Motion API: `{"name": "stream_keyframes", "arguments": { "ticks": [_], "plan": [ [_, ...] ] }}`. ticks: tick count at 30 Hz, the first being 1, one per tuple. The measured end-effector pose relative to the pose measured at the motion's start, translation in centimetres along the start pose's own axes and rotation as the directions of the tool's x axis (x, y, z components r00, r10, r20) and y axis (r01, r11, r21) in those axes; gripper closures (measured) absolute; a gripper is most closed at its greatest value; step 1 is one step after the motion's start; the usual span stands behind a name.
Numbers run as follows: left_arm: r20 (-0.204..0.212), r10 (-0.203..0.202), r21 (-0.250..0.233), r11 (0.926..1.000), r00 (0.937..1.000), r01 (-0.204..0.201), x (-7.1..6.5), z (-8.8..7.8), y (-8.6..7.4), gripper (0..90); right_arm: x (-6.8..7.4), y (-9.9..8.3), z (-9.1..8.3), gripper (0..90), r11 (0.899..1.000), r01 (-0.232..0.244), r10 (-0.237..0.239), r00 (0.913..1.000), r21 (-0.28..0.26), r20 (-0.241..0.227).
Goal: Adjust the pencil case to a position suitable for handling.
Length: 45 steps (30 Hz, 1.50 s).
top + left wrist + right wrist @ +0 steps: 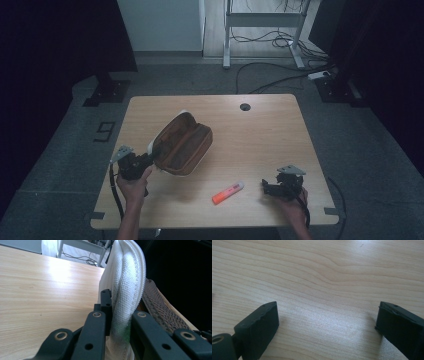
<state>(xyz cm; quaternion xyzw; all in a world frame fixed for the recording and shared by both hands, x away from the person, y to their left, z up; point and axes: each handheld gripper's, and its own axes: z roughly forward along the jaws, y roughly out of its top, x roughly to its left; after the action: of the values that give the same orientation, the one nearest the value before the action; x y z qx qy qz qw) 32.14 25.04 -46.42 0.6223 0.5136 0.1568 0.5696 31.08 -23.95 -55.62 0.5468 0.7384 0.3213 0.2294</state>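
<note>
Left of centre in the high view, our left gripper [148, 159] clamps the pencil case's [182, 145] white rim. Right gripper [270, 188] rests spread wide near the orange highlighter [228, 192]; we judge: grasp it mid-barrel.

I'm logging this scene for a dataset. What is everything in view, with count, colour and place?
pencil case: 1, brown inside with white outer fabric, unzipped, left-centre of the table, its edge clamped by the left gripper
highlighter: 1, orange with a pale cap, lying near the front edge of the table, between the grippers
table: 1, light wood, centre
cable hole: 1, dark, at the far edge of the table
desk frame: 1, pale, on the floor behind, cables around it
left gripper: 1, black, shut on the pencil case's white edge
right gripper: 1, black, fingers wide apart over bare wood
hands: 2, each holding a gripper
</note>
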Motion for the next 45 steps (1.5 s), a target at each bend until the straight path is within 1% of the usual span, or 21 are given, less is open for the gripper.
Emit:
{"name": "stream_keyframes", "arguments": {
  "ticks": [6,10,12,17,20,28,31,32,33,40,44,45],
  "plan": [
    [0.023,0.008,0.018,0.9998,0.9997,-0.009,-0.2,0.7,0.0,84.9,0.0,0.0,0.0,4.1,1.000,-0.001,0.001,1.0000,-0.001,0.000],
    [0.030,0.013,0.026,0.9996,0.9995,-0.013,-0.3,1.0,-0.1,85.0,0.0,0.0,0.0,4.2,1.000,0.000,0.000,1.0000,0.000,0.000],
    [0.035,0.022,0.034,0.9992,0.9991,-0.023,-0.4,1.4,-0.1,84.9,0.0,0.0,0.0,4.1,1.000,0.000,0.000,1.0000,0.000,0.000],
    [0.055,0.027,0.054,0.9981,0.9981,-0.030,-0.6,2.5,-0.3,84.9,0.0,0.0,0.0,4.2,1.000,0.000,0.000,1.0000,0.000,0.000],
    [0.059,0.031,0.061,0.9975,0.9978,-0.035,-0.6,2.8,-0.4,84.9,0.0,0.0,0.0,4.1,1.000,0.000,0.000,1.0000,0.000,0.000],
    [0.079,0.066,0.098,0.9924,0.9947,-0.074,-1.1,4.2,-1.0,84.9,0.0,0.0,0.0,4.1,1.000,0.000,0.000,1.0000,0.000,0.000],
    [0.091,0.081,0.114,0.9893,0.9925,-0.091,-1.4,4.8,-1.3,84.9,0.0,0.0,0.0,4.1,1.000,-0.001,0.001,1.0000,-0.001,0.000],
    [0.102,0.097,0.126,0.9860,0.9900,-0.109,-1.6,5.3,-1.5,84.9,0.0,0.0,0.0,4.2,1.000,0.000,0.000,1.0000,0.000,0.000],
    [0.102,0.097,0.126,0.9860,0.9900,-0.109,-1.6,5.3,-1.5,84.9,0.0,0.0,0.0,4.2,1.000,0.000,0.000,1.0000,0.000,0.000],
    [0.129,0.142,0.161,0.9737,0.9815,-0.161,-2.2,6.9,-2.3,84.8,0.0,0.0,0.0,4.2,1.000,0.000,0.000,1.0000,0.000,0.000],
    [0.151,0.146,0.162,0.9720,0.9777,-0.170,-2.2,7.3,-2.6,84.8,0.0,0.0,0.0,4.2,1.000,0.000,0.000,1.0000,0.000,0.000],
    [0.162,0.151,0.167,0.9699,0.9752,-0.178,-2.2,7.4,-2.6,84.7,0.0,0.0,0.0,4.2,1.000,0.000,0.000,1.0000,0.000,0.000]
  ]
}}
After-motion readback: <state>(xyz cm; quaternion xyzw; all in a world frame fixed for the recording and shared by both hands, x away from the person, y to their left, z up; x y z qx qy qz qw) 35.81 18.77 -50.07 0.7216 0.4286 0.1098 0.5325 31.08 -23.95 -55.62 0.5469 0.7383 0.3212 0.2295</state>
